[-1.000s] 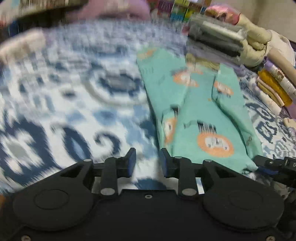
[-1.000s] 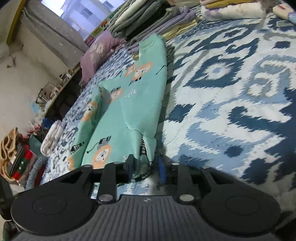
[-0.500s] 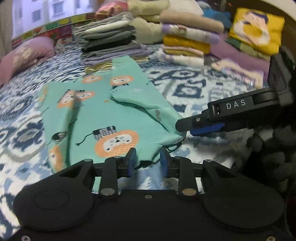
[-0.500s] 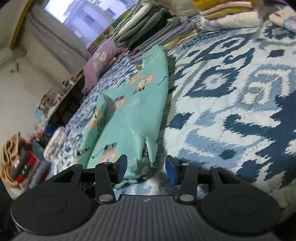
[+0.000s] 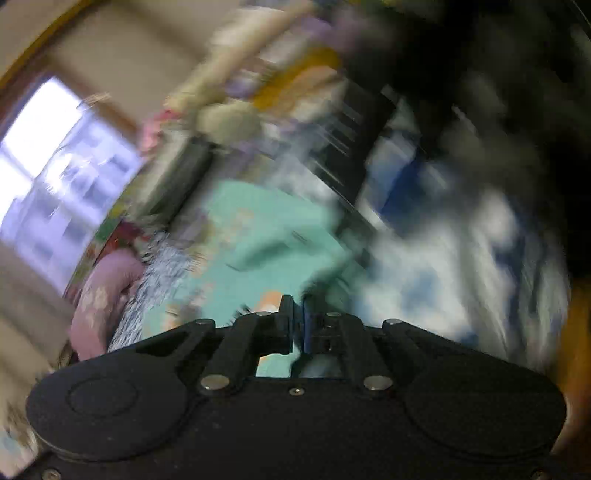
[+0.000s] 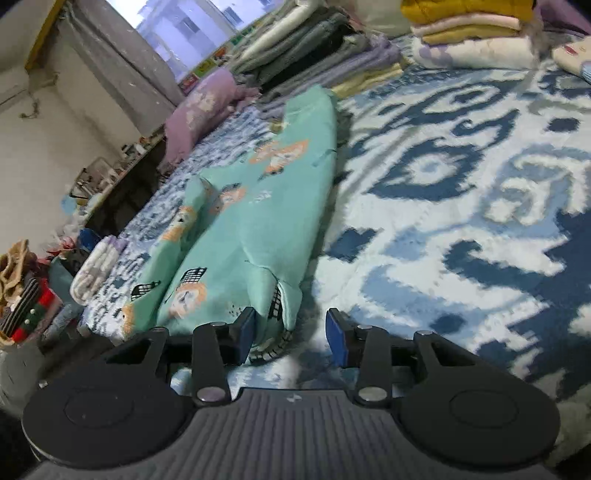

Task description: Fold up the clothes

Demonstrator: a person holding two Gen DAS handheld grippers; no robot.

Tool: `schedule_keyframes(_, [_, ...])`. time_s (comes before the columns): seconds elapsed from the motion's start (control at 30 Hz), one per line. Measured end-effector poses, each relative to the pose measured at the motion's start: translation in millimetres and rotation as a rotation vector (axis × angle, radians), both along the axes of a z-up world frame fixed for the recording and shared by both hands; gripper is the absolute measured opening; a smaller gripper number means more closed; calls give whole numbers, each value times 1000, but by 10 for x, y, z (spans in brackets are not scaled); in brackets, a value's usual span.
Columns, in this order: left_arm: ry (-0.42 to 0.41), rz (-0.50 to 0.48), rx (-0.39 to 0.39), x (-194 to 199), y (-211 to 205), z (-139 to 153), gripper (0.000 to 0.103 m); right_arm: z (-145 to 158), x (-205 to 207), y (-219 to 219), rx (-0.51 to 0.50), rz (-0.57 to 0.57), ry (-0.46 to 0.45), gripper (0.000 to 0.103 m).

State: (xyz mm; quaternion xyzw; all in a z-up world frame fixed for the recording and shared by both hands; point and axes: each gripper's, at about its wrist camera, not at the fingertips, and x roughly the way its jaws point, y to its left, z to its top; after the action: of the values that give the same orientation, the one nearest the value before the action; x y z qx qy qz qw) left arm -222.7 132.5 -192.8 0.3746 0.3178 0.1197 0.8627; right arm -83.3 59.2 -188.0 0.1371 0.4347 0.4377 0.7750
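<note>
- Teal cotton printed with orange lions: that is the garment (image 6: 258, 206), and its near hem lies just ahead of the right gripper (image 6: 290, 334), whose blue-padded jaws stand wide apart and hold nothing.
- The hem's corner sits between those spread jaws, towards the left one; whether the pad touches the cloth I cannot tell.
- The left gripper (image 5: 297, 325) shows in a badly smeared view. Its jaws are drawn almost together with teal fabric (image 5: 258, 236) right at them, seemingly pinched on the cloth, though the blur leaves that short of certain.
- From the jaws outward, the garment runs long and narrow away from the right gripper, its long axis pointing up the bed towards the stacks of folded clothes (image 6: 314, 48) and the purple pillow (image 6: 199, 107).
- It is already doubled lengthways: a sleeve or side panel lies folded onto the body, and the right edge is a straight fold against the blue-and-white patterned bedspread (image 6: 461, 192).
- Both grippers are at the same near end, so a fold along the length, hem carried towards the far end, is what the layout favours, by my judgement.
- Folded piles (image 6: 469, 33) stand well beyond on the right.
</note>
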Motion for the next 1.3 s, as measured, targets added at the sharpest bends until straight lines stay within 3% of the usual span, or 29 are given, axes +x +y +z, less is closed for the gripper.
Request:
schedule_keyframes(0.07, [31, -23, 72, -68, -34, -168, 3, -8, 24, -42, 7, -17, 20, 39])
schedule_keyframes(0.13, [36, -14, -4, -105, 27, -50, 4, 1, 17, -54, 7, -21, 14, 39])
schedule_keyframes(0.33, [-31, 97, -351, 51, 289, 104, 6, 64, 8, -106, 63, -32, -14, 41])
schedule_keyframes(0.47, [-77, 172, -584, 158, 465, 205, 6, -33, 87, -138, 71, -57, 49, 34])
schedule_keyframes(0.57, [-112, 228, -758, 238, 596, 281, 5, -64, 77, -108, 32, -62, 31, 30])
schedule_keyframes(0.6, [-140, 205, -695, 222, 520, 210, 4, -69, 71, -101, 18, -64, 22, 29])
schedule_keyframes(0.67, [-142, 184, -651, 189, 443, 256, 5, -61, 60, -116, 11, -70, 15, 29])
schedule_keyframes(0.9, [-202, 175, -758, 101, 507, 358, 4, 126, -68, -76, 49, -41, -111, 31])
schedule_keyframes(1.03, [-164, 185, -783, 118, 517, 353, 5, 11, -87, 125, -135, -7, -150, 26])
schedule_keyframes(1.13, [-185, 226, -807, 54, 637, 406, 7, 98, -135, 89, -135, -11, -177, 29])
schedule_keyframes(1.23, [-235, 285, -834, -54, 824, 490, 23, 155, -149, 57, -102, -14, -188, 30])
schedule_keyframes(1.3, [-269, 325, -851, -127, 948, 546, 50, 217, -190, 97, -112, -7, -253, 34])
